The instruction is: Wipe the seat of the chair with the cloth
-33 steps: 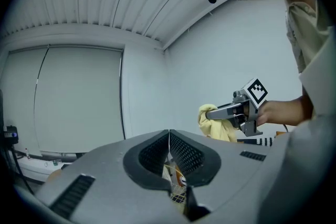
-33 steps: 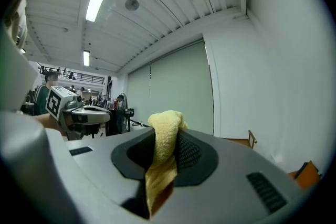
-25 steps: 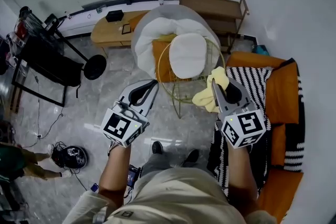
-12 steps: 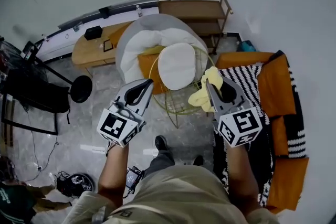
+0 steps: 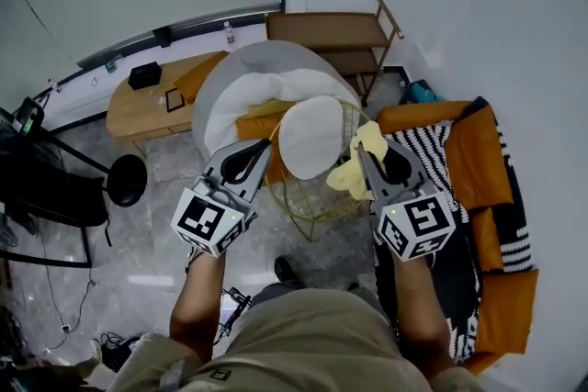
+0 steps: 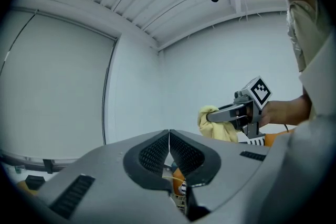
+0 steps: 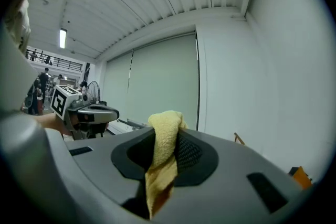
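Observation:
A gold wire chair (image 5: 323, 184) with a round white seat cushion (image 5: 311, 136) stands below me in the head view. My right gripper (image 5: 365, 151) is shut on a yellow cloth (image 5: 356, 168), which hangs over the chair's right rim. The same cloth (image 7: 163, 157) is pinched between the jaws in the right gripper view. At the chair's left edge my left gripper (image 5: 263, 148) is shut with nothing in it; its jaws meet tip to tip (image 6: 169, 132). From the left gripper view I see the right gripper (image 6: 231, 113) and the cloth (image 6: 215, 123).
A grey and white beanbag (image 5: 253, 92) lies behind the chair, beside an orange cushion (image 5: 257, 126). A wooden bench (image 5: 152, 101) and a wooden shelf (image 5: 331, 37) stand at the wall. An orange seat with a striped throw (image 5: 455, 170) is at the right. A black stool (image 5: 126, 180) stands at the left.
The view has shifted, so the chair and furniture sit lower and nearer between the grippers. Both grippers keep their pose; the cloth stays held in the right one.

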Available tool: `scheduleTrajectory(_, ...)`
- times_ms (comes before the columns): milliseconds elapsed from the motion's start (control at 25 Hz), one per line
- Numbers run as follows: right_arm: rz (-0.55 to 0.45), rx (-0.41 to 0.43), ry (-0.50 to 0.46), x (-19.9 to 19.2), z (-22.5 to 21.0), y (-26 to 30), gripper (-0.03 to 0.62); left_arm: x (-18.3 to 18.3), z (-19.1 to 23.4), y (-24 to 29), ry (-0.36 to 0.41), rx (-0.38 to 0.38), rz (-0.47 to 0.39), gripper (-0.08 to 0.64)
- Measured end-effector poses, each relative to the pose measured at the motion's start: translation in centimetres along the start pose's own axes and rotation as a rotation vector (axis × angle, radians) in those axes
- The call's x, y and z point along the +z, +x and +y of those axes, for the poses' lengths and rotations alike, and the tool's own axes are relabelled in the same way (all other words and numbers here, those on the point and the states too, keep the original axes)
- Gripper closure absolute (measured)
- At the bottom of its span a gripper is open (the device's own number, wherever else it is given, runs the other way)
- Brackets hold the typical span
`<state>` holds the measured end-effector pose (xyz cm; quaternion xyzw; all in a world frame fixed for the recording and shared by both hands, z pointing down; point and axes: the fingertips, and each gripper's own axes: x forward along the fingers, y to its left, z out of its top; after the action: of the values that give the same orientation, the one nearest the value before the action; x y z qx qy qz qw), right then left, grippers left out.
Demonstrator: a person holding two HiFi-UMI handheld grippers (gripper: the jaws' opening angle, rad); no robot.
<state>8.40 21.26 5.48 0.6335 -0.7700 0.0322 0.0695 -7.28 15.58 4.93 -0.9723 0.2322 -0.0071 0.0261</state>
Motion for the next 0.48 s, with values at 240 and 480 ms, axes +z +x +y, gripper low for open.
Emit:
scheduleTrajectory(240,0.046,-0.029,-0.003,-0.7,0.3,3.5,0.509,-0.6,4.0,0.7,-0.028,-0.009,-0.016,0.538)
scheduleTrajectory(480,0.078,-0.019,0.015,-2.3,-1.1,7.5,0.509,-3.0,6.2,2.0,-0.046,0.004,0.01,0.54)
